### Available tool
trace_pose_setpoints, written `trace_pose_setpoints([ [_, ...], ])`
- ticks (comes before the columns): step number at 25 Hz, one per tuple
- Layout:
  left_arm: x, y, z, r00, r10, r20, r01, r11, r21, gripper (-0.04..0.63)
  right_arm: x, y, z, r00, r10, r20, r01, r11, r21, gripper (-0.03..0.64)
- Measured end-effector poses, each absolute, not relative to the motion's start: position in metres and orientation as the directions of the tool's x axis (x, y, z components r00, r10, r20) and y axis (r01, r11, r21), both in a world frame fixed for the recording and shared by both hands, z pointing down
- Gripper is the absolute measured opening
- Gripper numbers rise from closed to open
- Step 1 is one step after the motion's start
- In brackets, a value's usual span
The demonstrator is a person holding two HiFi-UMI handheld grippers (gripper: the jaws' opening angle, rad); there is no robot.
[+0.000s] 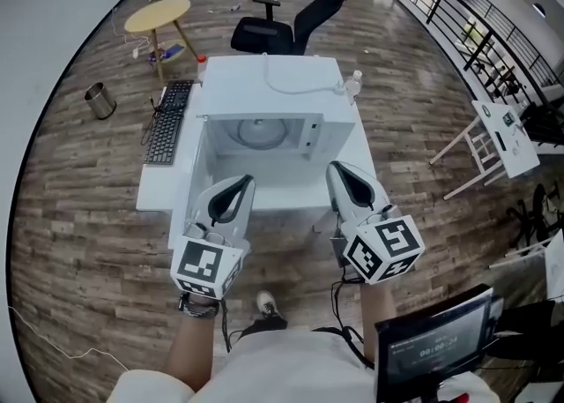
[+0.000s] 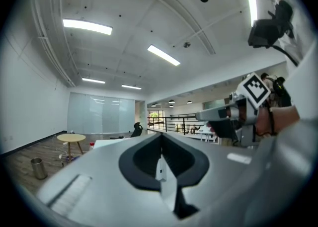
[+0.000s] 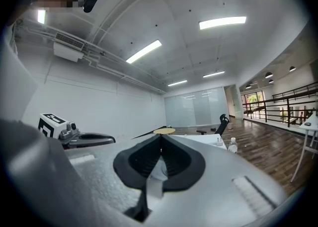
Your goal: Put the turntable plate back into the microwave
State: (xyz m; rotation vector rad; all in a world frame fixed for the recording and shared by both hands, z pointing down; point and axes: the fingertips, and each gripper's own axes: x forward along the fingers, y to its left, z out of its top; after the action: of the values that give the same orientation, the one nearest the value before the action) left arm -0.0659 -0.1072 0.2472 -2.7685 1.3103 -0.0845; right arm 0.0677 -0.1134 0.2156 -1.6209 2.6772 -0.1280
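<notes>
Left claw (image 1: 245,182) and right claw (image 1: 342,170) are both clenched on nothing, level before the open microwave (image 1: 264,84) on the tabletop (image 1: 159,191). The turntable plate (image 1: 260,132) looks to be inside the cavity already, so confirm it sits flat before backing off.

White microwave (image 1: 236,84), black keyboard (image 1: 168,122)

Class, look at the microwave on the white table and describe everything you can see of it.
The microwave is a white box, seemingly painted metal, upright on the white table, front toward the person. Its door is swung open to the left. Inside lies a round pale plate; a control strip sits at the right. A thin white cable loops across its top.
</notes>
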Motion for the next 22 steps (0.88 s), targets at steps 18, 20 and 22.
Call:
trace_pose_setpoints([
  [18,-0.010,-0.016,0.219,0.642,-0.766,-0.025,-0.761,-0.634,-0.137,0.005,0.093,-0.017,0.192,-0.518,-0.855,-0.010,-0.854,0.518,-0.048,0.003],
  [20,0.000,0.001,0.219,0.642,-0.766,-0.031,-0.761,-0.632,-0.145,0.005,0.100,0.000,0.196,-0.526,-0.850,-0.002,-0.850,0.526,-0.036,0.003],
  [22,0.010,0.019,0.220,0.640,-0.768,-0.031,-0.762,-0.629,-0.151,0.005,0.110,0.016,0.200,-0.525,-0.851,0.003,-0.851,0.525,-0.034,0.003],
])
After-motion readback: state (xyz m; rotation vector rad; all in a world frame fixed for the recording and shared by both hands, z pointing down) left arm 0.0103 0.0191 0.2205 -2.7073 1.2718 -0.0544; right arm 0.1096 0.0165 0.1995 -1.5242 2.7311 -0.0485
